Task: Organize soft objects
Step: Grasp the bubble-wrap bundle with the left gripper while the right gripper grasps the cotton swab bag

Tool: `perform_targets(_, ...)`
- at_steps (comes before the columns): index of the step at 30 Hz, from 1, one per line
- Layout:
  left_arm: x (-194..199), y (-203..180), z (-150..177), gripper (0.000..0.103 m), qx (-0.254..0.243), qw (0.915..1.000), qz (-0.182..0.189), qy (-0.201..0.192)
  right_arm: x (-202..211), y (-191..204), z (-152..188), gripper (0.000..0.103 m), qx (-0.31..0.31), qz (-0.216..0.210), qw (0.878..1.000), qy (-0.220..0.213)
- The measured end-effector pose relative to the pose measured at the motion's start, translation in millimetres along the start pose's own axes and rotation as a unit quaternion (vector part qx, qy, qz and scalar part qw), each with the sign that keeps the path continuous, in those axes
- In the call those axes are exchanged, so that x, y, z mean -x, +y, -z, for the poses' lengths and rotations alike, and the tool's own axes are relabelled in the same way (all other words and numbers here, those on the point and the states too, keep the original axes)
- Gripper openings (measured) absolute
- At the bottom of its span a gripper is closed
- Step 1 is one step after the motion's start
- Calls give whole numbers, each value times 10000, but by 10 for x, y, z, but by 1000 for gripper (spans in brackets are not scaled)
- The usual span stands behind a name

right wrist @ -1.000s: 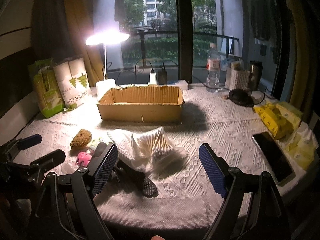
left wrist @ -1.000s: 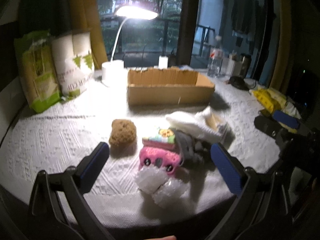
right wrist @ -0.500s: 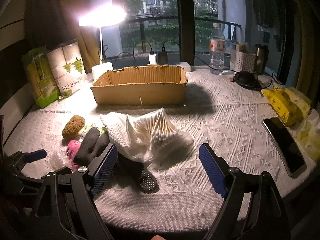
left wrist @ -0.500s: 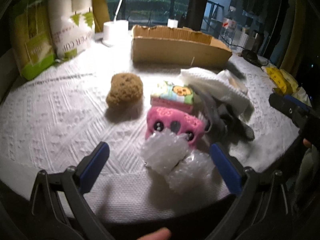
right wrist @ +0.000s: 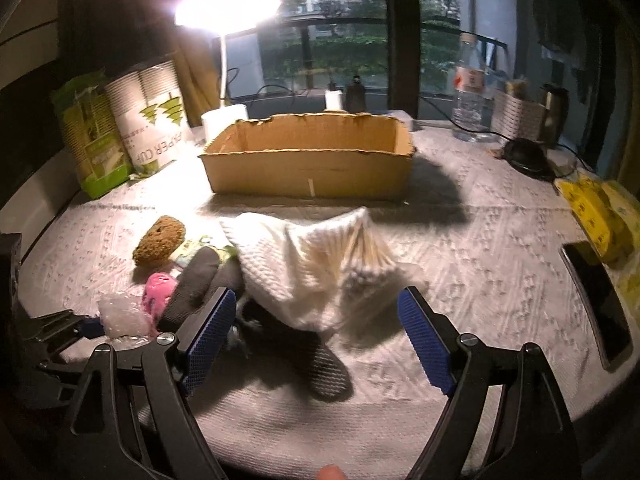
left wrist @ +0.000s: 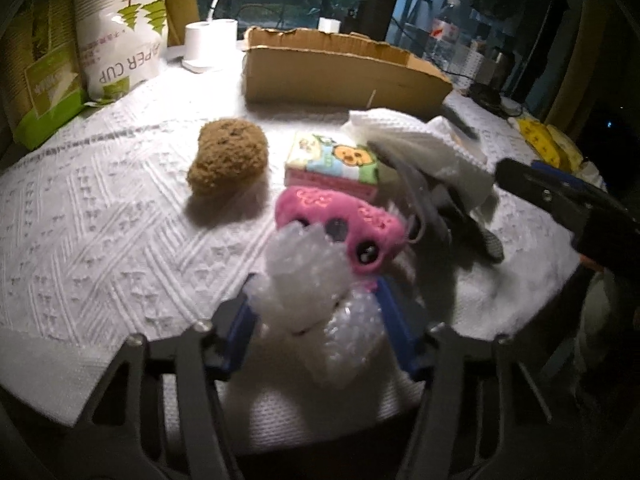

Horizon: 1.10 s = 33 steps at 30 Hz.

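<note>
The left claw (left wrist: 314, 320) is closing around the crumpled clear bubble wrap (left wrist: 308, 284), which lies at the worktop's near edge, well in front of the open brown cardboard box (left wrist: 340, 72), probably its destination. The right claw (right wrist: 316, 332) hangs wide open and empty over the white knitted cloth (right wrist: 296, 264), nearer the box, likely its next pick.

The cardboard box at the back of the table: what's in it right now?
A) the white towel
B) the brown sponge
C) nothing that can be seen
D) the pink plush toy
C: the cardboard box shows only bare inner walls, while the sponge, pink toy and towel lie on the table in front of it.
</note>
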<state>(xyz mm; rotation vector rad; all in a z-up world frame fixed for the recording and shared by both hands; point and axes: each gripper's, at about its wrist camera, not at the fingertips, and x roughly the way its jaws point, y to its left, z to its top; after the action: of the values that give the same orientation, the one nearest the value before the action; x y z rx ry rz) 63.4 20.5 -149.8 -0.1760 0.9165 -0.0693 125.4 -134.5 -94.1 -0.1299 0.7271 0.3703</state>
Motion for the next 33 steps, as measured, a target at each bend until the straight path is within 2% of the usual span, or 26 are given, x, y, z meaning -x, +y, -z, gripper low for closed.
perform_targets(4, 58, 36, -8, 49, -6, 9999, 111, -104, -67, 64, -67, 85, 50, 21, 10000, 26)
perform_targets(7, 137, 119, -33, 47, 93, 9996, 111, -247, -89, 41, -129, 85, -25, 78, 10000, 0)
perform_targets(15, 253, 288, -207, 47, 302, 9978, -51, -580, -114, -119, -275, 85, -169, 235, 9995, -111)
perform_targets(23, 247, 289, -464, 47, 266, 9964, -134, -790, -342, -387, -335, 85, -255, 383, 9989, 96)
perform_targets(33, 103, 138, -733, 47, 203, 9964, -237, -791, -686, -539, -358, 85, -141, -43, 9990, 430)
